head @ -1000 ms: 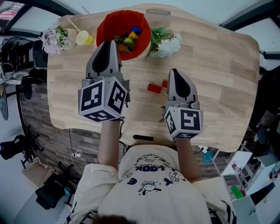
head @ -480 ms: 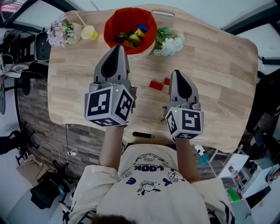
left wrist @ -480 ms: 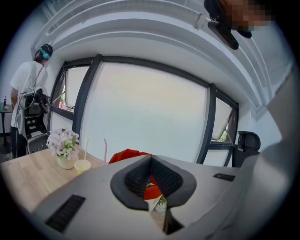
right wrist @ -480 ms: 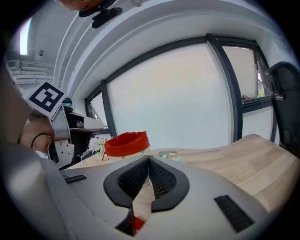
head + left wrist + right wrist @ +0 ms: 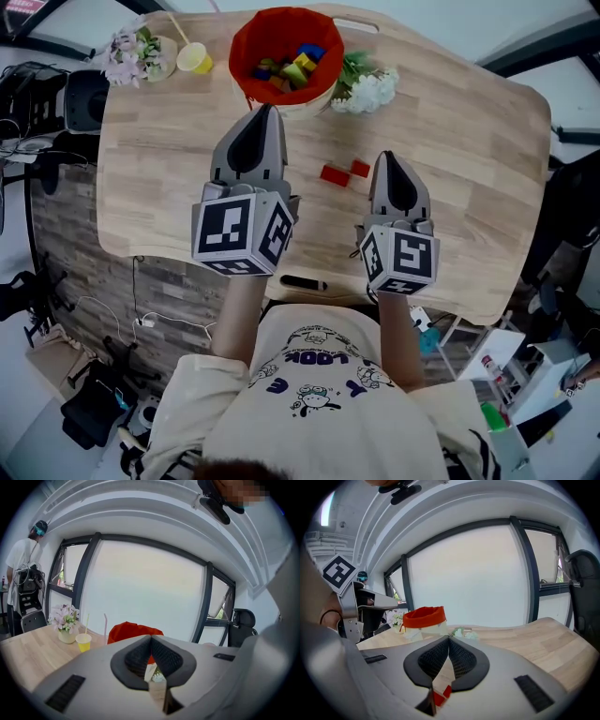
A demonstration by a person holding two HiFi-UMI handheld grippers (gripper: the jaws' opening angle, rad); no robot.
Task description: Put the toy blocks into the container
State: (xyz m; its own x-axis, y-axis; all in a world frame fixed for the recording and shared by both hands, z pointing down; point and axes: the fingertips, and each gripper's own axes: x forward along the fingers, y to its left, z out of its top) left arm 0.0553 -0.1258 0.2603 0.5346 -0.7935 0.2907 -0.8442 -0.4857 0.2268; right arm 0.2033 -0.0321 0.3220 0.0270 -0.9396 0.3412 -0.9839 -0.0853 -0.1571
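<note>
A red-lined container (image 5: 246, 42) stands at the far side of the wooden table (image 5: 469, 169), with several coloured blocks (image 5: 292, 66) inside. Two red blocks (image 5: 335, 174) (image 5: 360, 168) lie side by side on the bare wood in front of it. My left gripper (image 5: 265, 110) is shut and empty, its tip just short of the container's near rim. My right gripper (image 5: 386, 157) is also shut and empty, its tip close to the right of the red blocks. In the left gripper view the container (image 5: 133, 630) rises behind the closed jaws. In the right gripper view a red block (image 5: 440, 696) shows below them.
Pink flowers in a pot (image 5: 127, 56) and a yellow cup (image 5: 194, 59) sit left of the container, and white flowers (image 5: 367, 89) lie to its right. A black pen (image 5: 304, 282) lies at the table's near edge. A person (image 5: 21, 559) stands far left.
The left gripper has drawn back from over the container's rim toward the near side of the table. The right gripper has stayed where it was.
</note>
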